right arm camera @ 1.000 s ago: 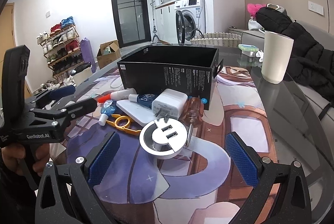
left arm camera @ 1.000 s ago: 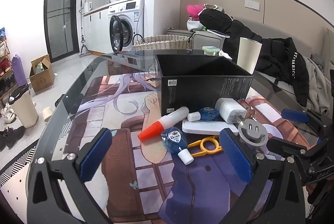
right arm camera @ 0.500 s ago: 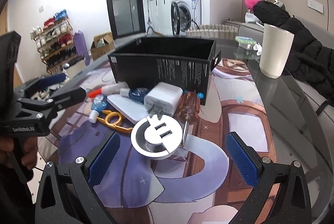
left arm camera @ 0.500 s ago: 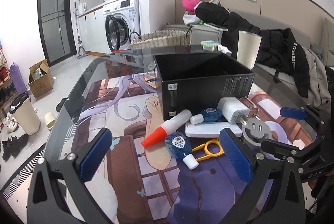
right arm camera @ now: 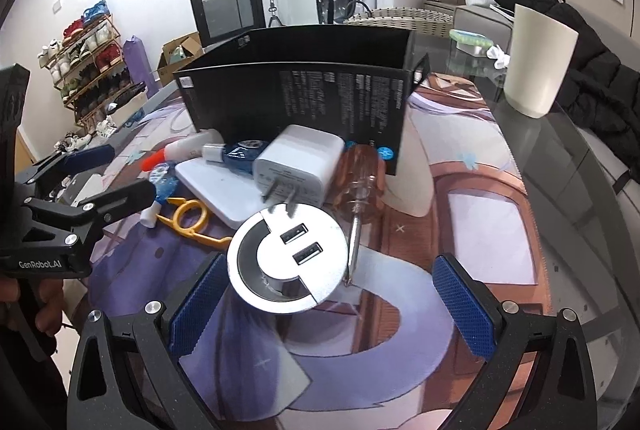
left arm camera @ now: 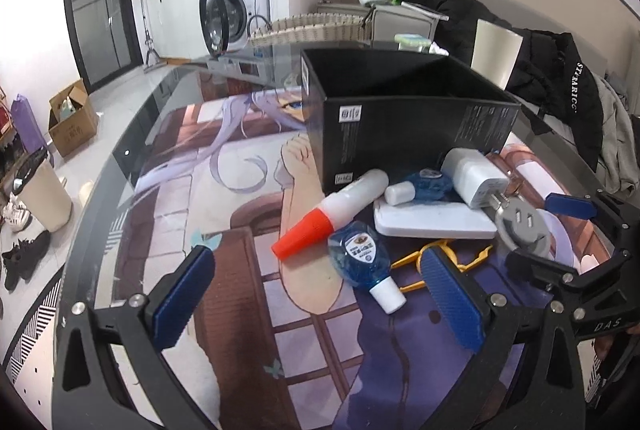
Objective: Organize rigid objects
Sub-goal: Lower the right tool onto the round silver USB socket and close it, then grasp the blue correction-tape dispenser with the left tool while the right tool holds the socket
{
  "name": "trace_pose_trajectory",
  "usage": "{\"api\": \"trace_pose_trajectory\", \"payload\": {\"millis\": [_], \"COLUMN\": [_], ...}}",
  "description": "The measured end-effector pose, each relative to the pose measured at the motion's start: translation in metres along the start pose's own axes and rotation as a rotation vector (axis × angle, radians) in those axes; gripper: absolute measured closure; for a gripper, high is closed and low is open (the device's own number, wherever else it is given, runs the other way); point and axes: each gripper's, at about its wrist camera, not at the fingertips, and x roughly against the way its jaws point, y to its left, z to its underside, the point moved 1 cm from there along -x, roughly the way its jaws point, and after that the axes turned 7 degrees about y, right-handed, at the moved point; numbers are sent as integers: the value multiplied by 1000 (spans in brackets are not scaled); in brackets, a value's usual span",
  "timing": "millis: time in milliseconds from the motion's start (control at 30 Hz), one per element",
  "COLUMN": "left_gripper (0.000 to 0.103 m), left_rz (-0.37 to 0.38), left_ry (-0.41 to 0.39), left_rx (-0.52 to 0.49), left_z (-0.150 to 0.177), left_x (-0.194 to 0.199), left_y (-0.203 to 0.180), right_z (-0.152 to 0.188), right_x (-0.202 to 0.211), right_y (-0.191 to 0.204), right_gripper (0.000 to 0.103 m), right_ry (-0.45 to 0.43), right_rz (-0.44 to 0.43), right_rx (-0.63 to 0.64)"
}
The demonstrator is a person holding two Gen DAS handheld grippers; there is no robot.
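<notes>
Since a second ago both cameras have closed in on the pile, so it fills more of each frame.

In the left wrist view, our left gripper [left arm camera: 320, 294] hovers with jaws spread wide and empty above the blue correction tape [left arm camera: 360, 256] and the orange-capped glue bottle [left arm camera: 332, 211] at centre. The black box [left arm camera: 404, 133] stands open just behind, upper centre. The yellow snips [left arm camera: 408, 262] are half hidden behind our right pad.

In the right wrist view, our right gripper [right arm camera: 328, 306] is also spread and empty, low centre, framing the round USB socket [right arm camera: 288, 258]. The white charger [right arm camera: 298, 165] and clear-handled screwdriver [right arm camera: 358, 185] lie just beyond it.

We judge this the approach to a first pick; next we lower and close on one item, then carry it to the box. The box's inside is not visible here.
</notes>
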Motion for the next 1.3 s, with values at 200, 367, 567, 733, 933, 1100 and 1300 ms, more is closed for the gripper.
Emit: {"api": "trace_pose_trajectory", "payload": {"millis": [200, 367, 567, 733, 933, 1100, 1300], "left_gripper": [0, 0, 0, 0, 0, 0, 5], "left_rz": [7, 16, 27, 29, 29, 27, 39], "left_ry": [20, 43, 42, 38, 40, 37, 53], "left_rx": [6, 10, 17, 15, 12, 11, 20], "left_z": [1, -1, -1, 0, -1, 0, -1], "left_x": [-4, -7, -8, -8, -8, -8, -10], "left_y": [1, 2, 4, 5, 4, 3, 5], "right_z": [9, 6, 0, 6, 12, 17, 22], "right_x": [6, 5, 2, 8, 14, 20, 30], "right_y": [-21, -26, -16, -24, -31, -32, -28], "right_gripper": [0, 0, 15, 33, 45, 45, 45], "right_ry": [-19, -16, -27, -50, -70, -107, -156], "right_rz": [20, 37, 49, 25, 14, -4, -24], "right_rx": [-30, -28, -10, 2, 4, 17, 40]}}
